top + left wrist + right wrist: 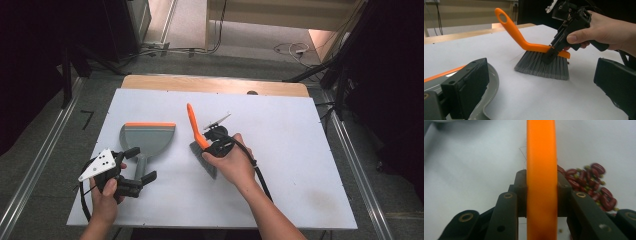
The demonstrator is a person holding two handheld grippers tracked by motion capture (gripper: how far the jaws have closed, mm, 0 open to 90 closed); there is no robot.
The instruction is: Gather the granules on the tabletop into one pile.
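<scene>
While I watch from my desk, the left gripper (131, 170) sits at the near left of the white tabletop (300, 150), its two black jaws standing wide apart with the grey handle of the grey plastic dustpan with an orange front lip (148, 137) running between them; from the high view the pads look clear of the handle, and in the left gripper view the pan's curved grey rim (490, 82) lies just inside the left-hand jaw, touching nothing I can make out. The dustpan itself lies flat, just ahead of that gripper, its orange lip pointing away from me. To the right of it, near the middle of the table, the right gripper (216, 142) is clamped on the hand brush with an orange plastic handle and grey bristles (197, 132): both pads press the sides of the orange back just above the bristles, as the right gripper view shows squarely (541, 182). The brush stands with its bristles (541, 66) on the tabletop and its looped handle end rising up and away from the gripper. Just beside the brush, on its far side as the left gripper sees it, lies a small heap of dark red beans (589, 185), touching or nearly touching the bristle edge; I cannot tell which. By my count: one dustpan, one brush, two grippers, one heap of beans, too blurred for me to number singly.
</scene>
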